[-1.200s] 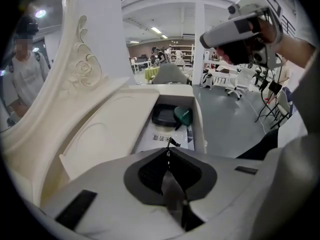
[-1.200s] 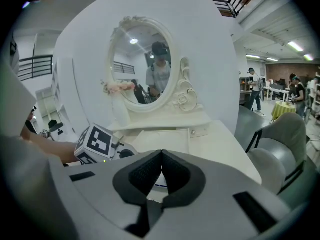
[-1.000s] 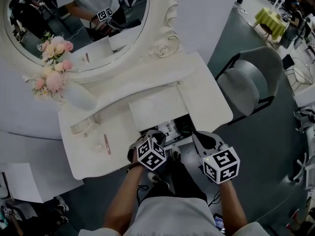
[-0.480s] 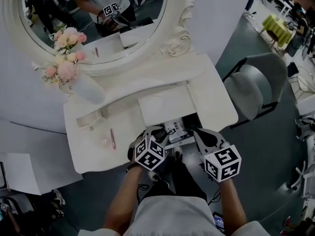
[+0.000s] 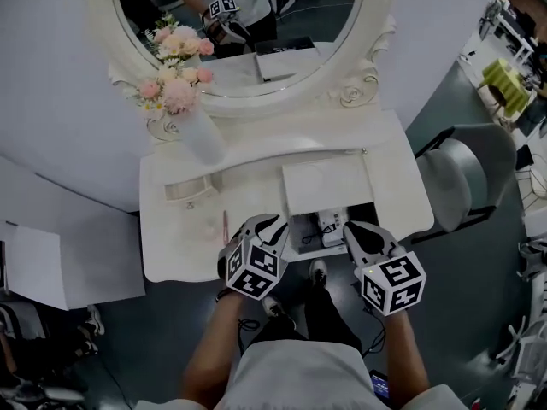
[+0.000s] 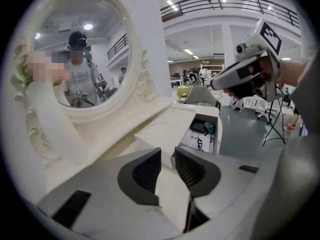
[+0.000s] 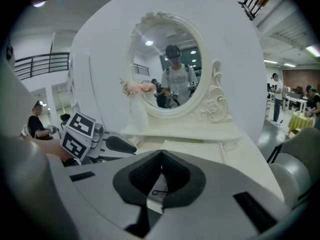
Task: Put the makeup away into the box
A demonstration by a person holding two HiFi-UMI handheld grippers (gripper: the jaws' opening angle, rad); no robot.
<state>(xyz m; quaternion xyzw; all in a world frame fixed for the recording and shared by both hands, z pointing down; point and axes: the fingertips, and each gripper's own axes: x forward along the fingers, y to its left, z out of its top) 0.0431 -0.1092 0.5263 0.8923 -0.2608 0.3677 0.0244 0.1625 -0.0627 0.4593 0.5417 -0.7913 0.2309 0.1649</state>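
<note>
I'm between picks. My left gripper (image 6: 167, 165) is empty, its jaws a little apart after just closing somewhat; my right gripper (image 7: 161, 170) is closed on nothing. 1 pink makeup stick (image 5: 225, 226) lies on the counter (image 5: 179, 248), left of the open box (image 5: 301, 227). Next, I reckon, I reach my left gripper over to it.

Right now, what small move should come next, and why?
Probably swing the left gripper over to the pink stick lying on the tabletop beside it: its jaws, just closing slightly, stand apart and empty; the box is open.
</note>
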